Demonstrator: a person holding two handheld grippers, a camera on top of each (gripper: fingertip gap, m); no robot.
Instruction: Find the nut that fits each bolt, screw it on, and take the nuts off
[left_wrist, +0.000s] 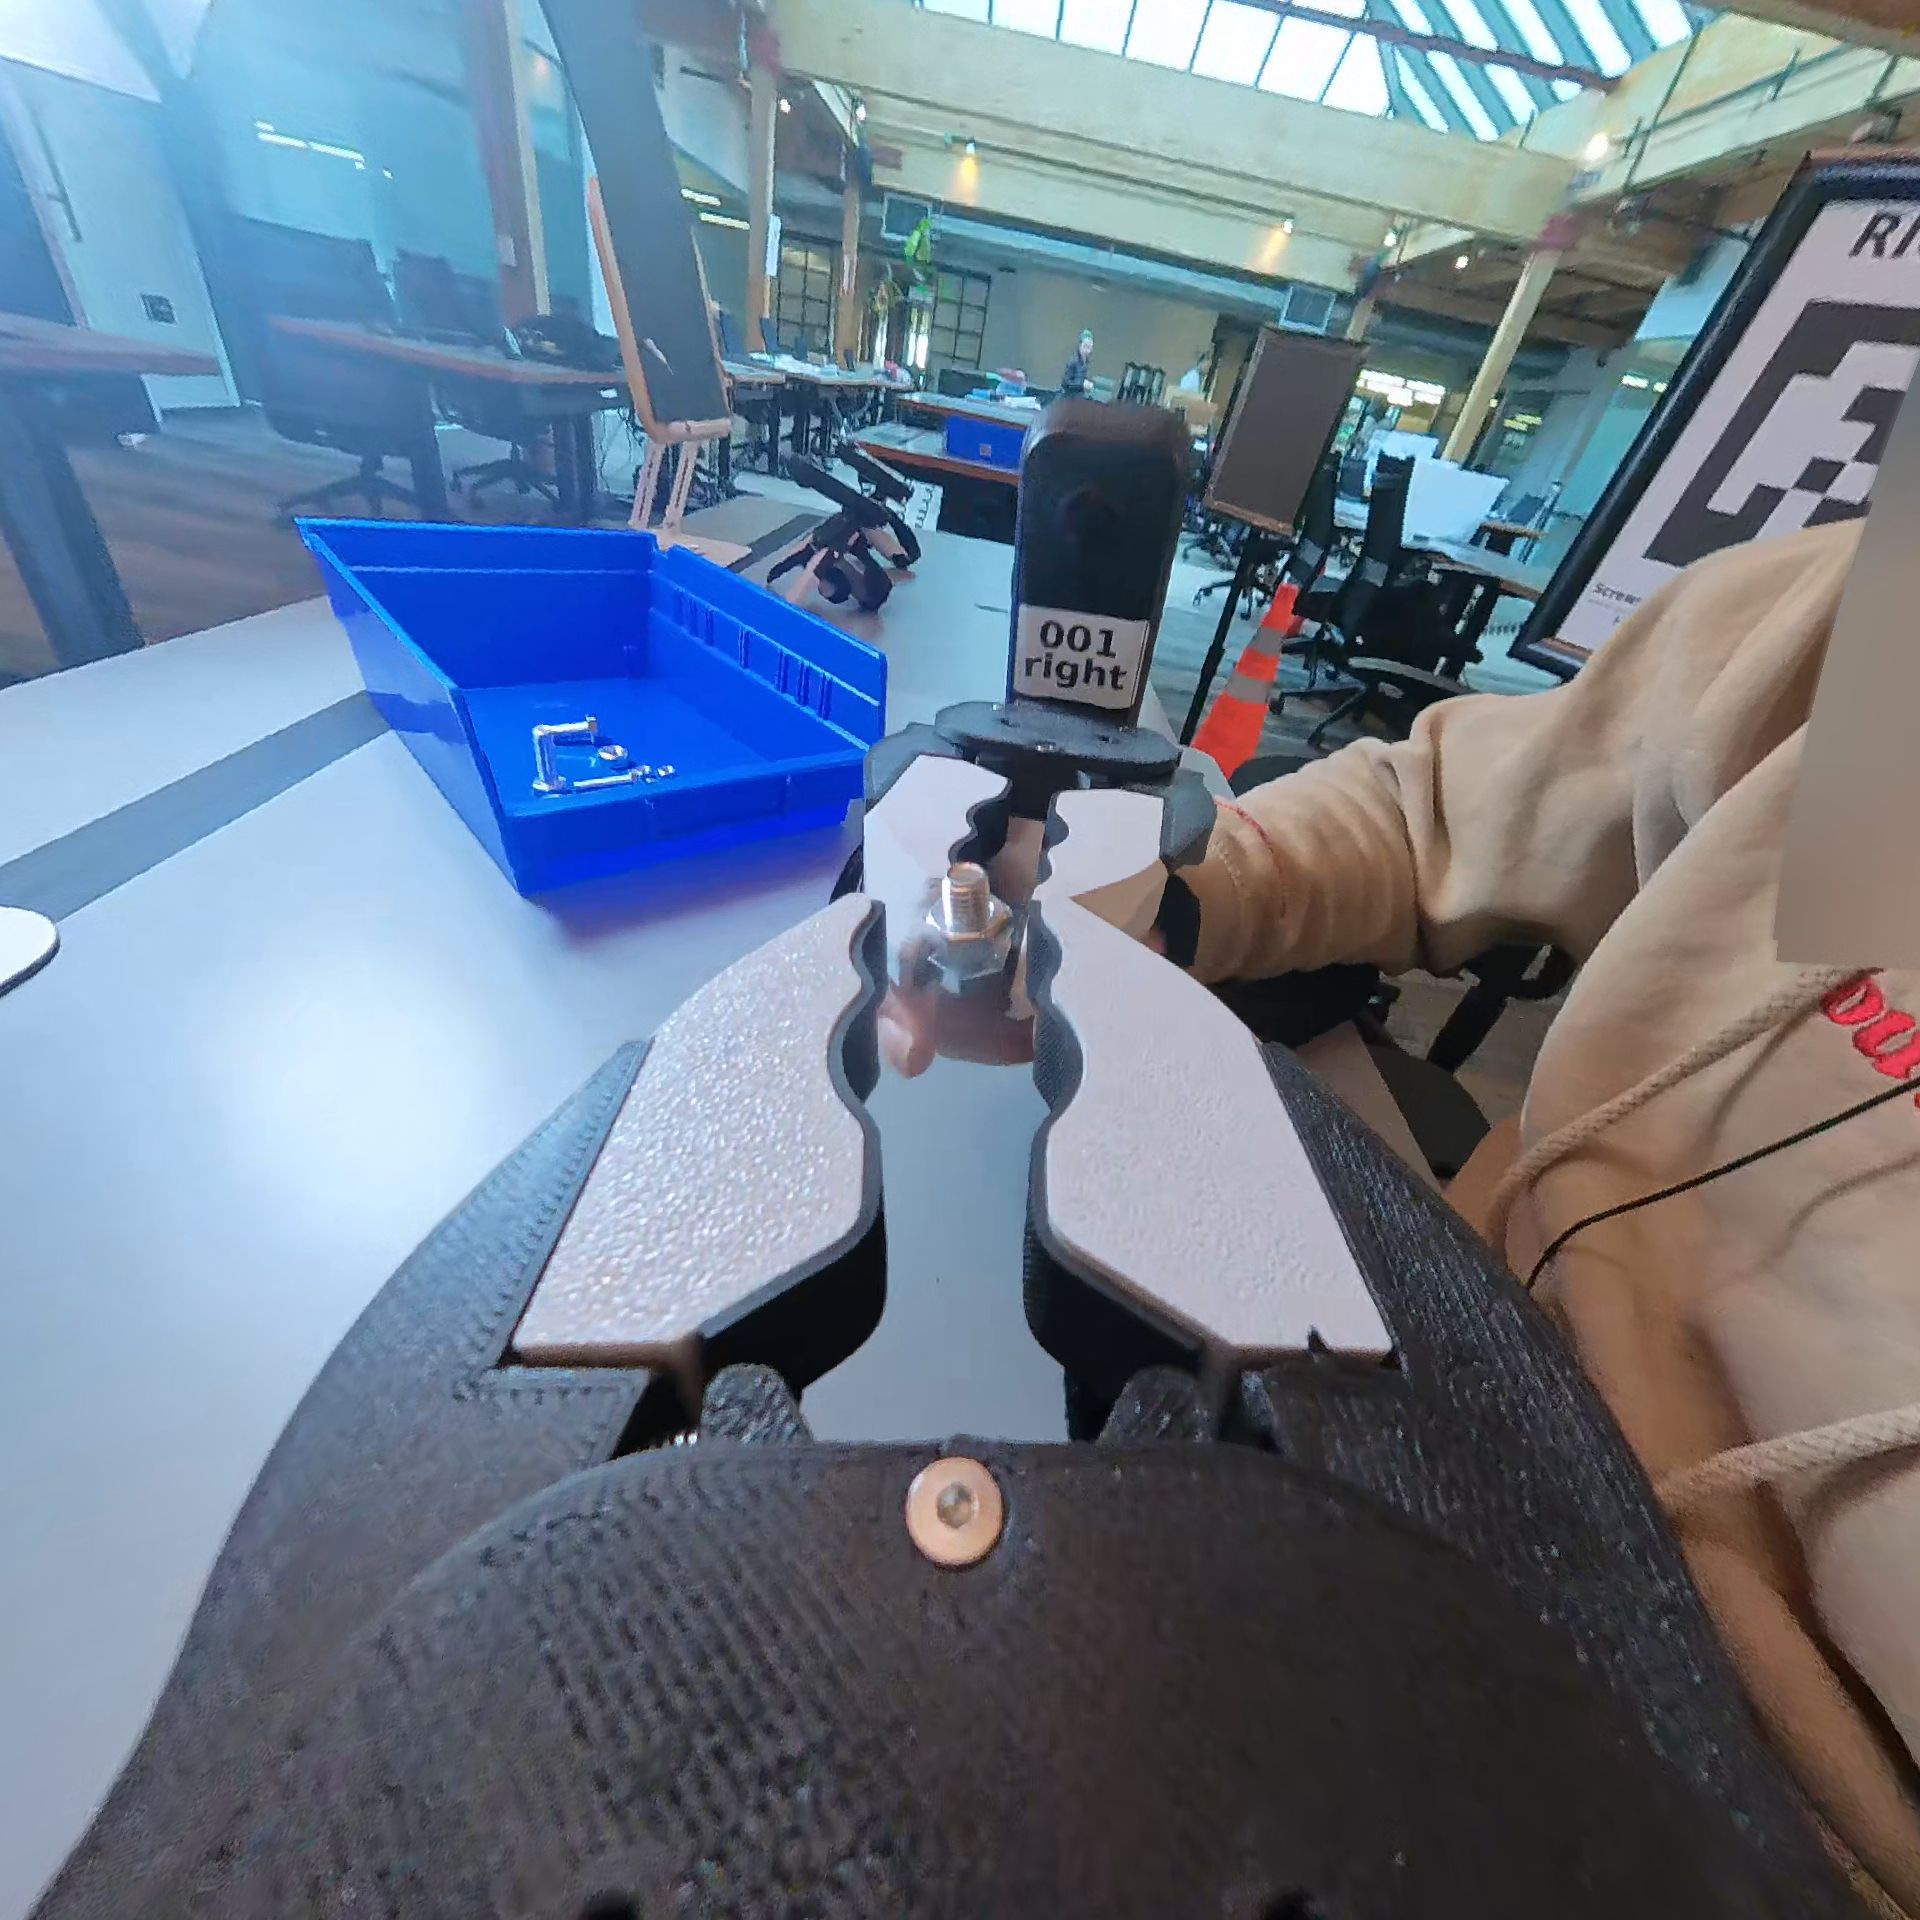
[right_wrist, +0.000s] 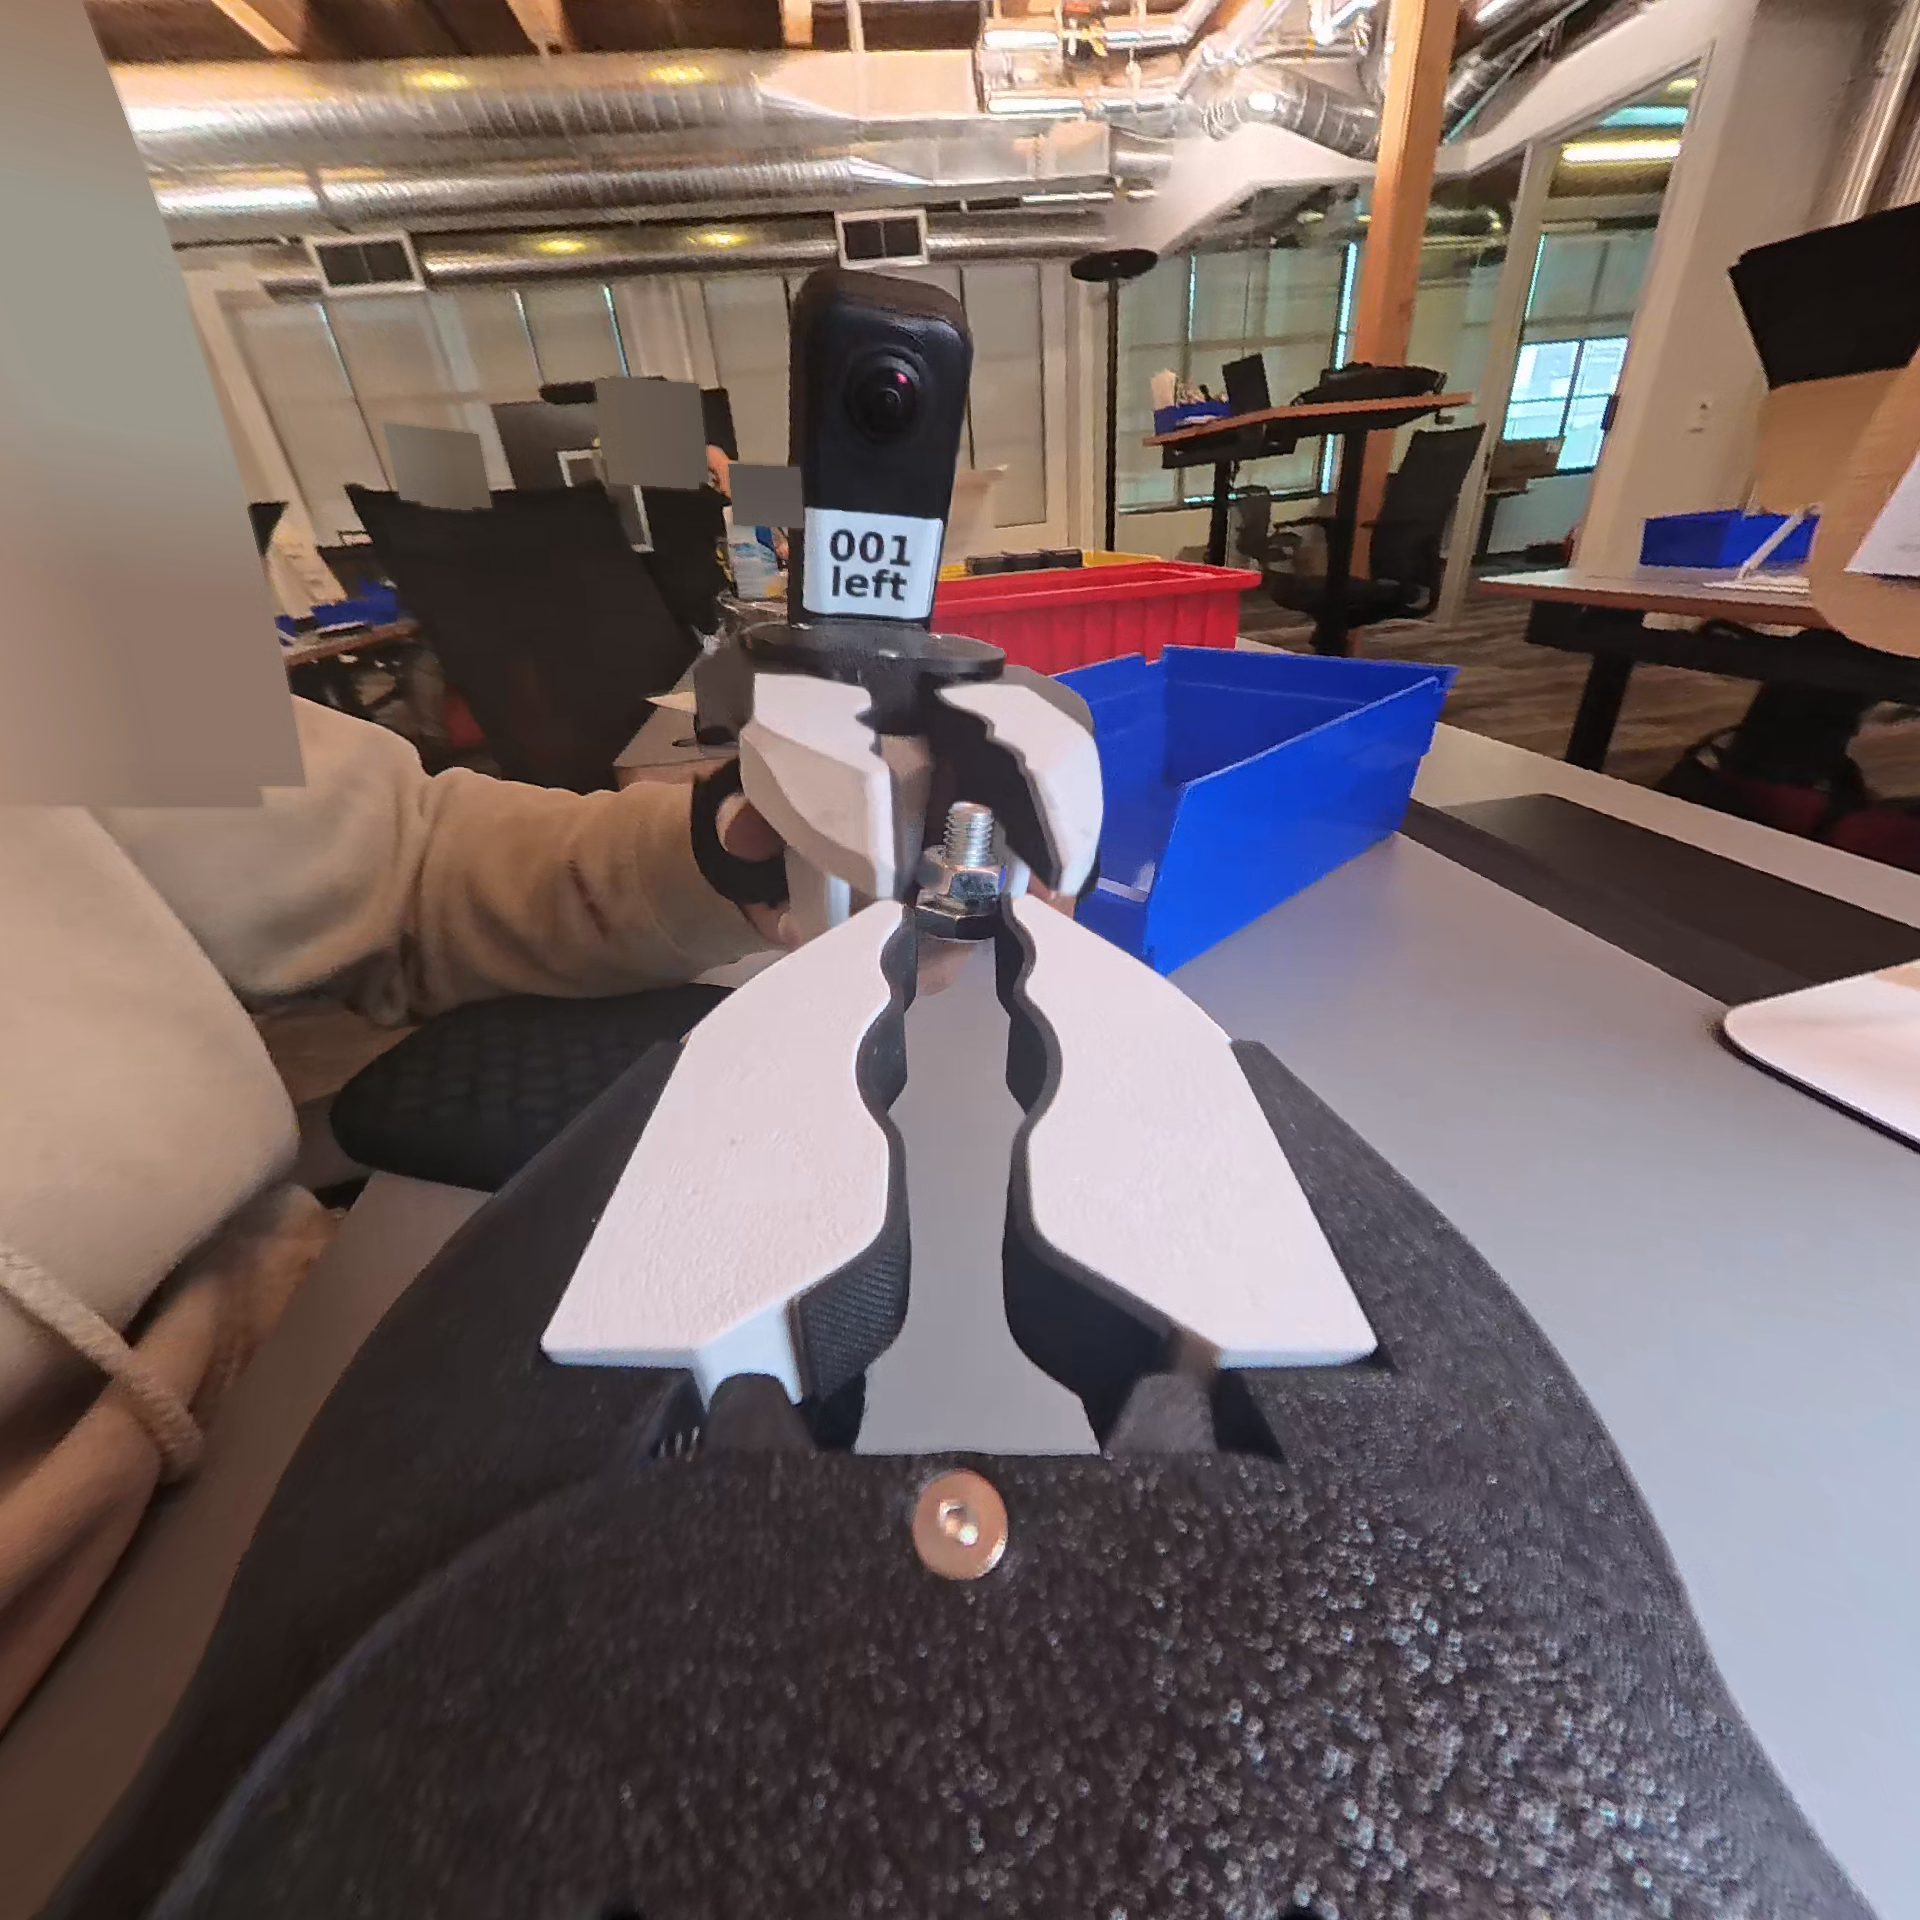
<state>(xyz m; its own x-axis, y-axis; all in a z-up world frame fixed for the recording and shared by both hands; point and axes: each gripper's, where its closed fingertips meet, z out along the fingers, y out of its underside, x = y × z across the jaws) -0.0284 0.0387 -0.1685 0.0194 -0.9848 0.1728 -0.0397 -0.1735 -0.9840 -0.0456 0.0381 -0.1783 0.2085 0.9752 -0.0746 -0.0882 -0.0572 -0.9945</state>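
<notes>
A bolt (left_wrist: 966, 896) with a nut (left_wrist: 968, 925) threaded on it is held upright above the table (left_wrist: 260, 1039), between both grippers. The left gripper (left_wrist: 951, 961) is closed on the bolt's lower part; the right gripper (right_wrist: 956, 914) is clamped around the nut. Further hardware is seen in the blue bin (left_wrist: 582, 665).

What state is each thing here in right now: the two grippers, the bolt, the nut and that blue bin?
Left gripper: shut on the bolt's head.
Right gripper: shut on the nut.
Bolt: upright, threaded tip poking above the nut.
Nut: threaded onto the bolt.
Blue bin: open-topped, a few metal fasteners inside.
</notes>
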